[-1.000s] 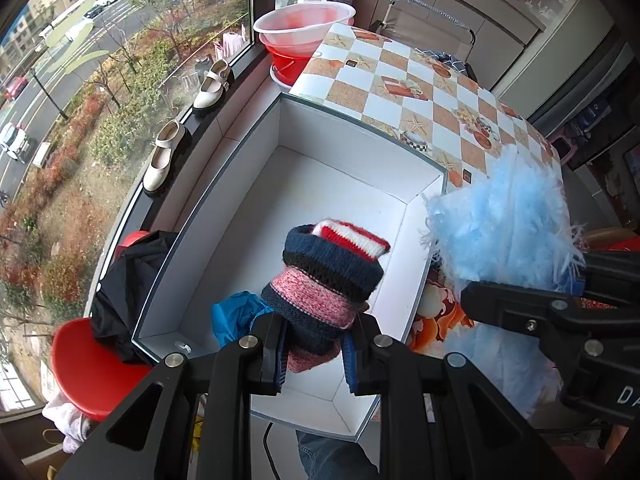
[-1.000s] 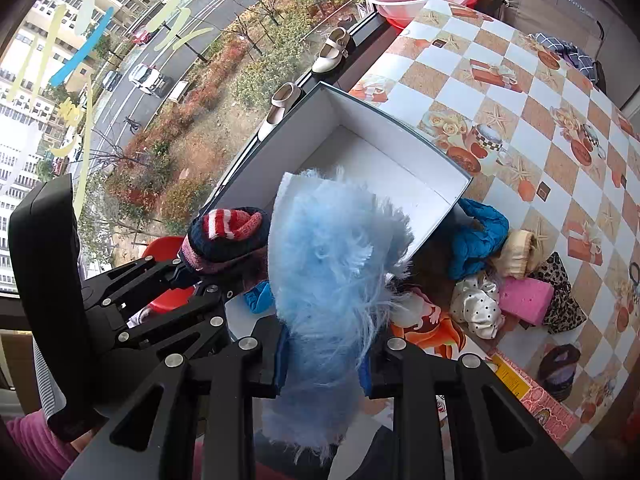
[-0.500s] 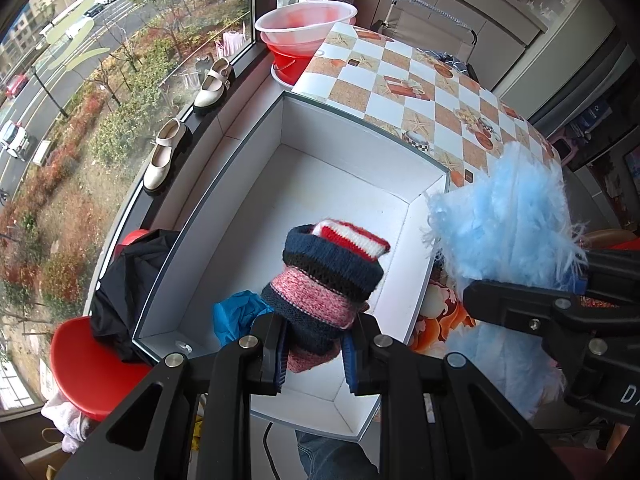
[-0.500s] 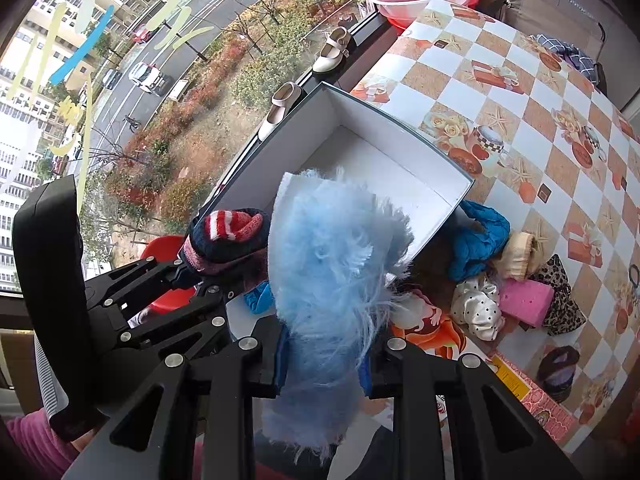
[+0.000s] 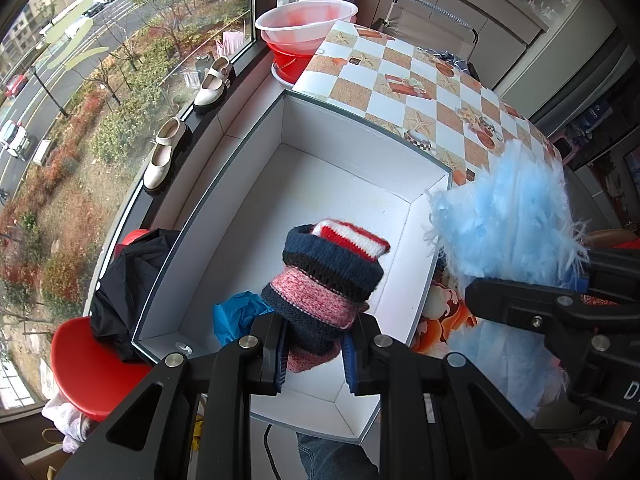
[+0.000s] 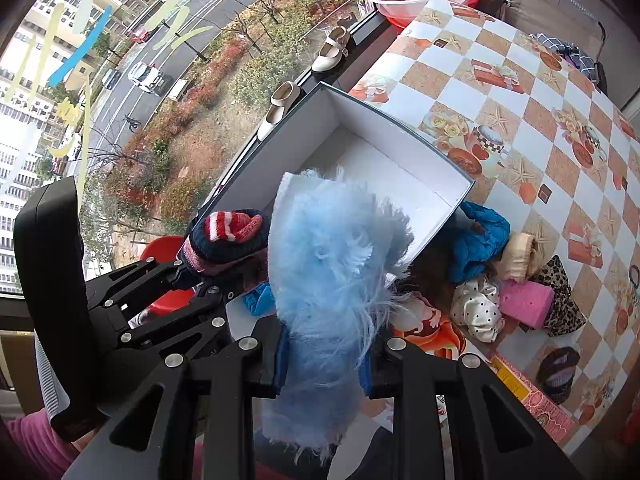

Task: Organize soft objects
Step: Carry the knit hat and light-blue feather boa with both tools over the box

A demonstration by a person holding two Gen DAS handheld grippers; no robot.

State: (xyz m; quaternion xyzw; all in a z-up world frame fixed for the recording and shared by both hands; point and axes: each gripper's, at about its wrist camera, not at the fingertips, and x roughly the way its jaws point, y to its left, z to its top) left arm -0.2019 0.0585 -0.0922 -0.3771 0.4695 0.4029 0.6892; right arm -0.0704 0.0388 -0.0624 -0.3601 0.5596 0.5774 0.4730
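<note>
Knit sock roll (image 5: 332, 276) clenched in left tongs (image 5: 314, 354) — blue fluffy cloth (image 6: 332, 268) in right tongs (image 6: 324, 364); one white box (image 5: 224, 200).

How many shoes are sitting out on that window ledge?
2. One cream shoe sits farther along the ledge, nearer the red basin; the other shoe is closer, beside the white box's long wall. Others may be hidden.

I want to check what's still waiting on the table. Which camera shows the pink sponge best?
The right wrist view: the pink sponge lies in plain sight among the soft items beside the white box. In the left wrist view the fluffy blue cloth hides that area.
</note>
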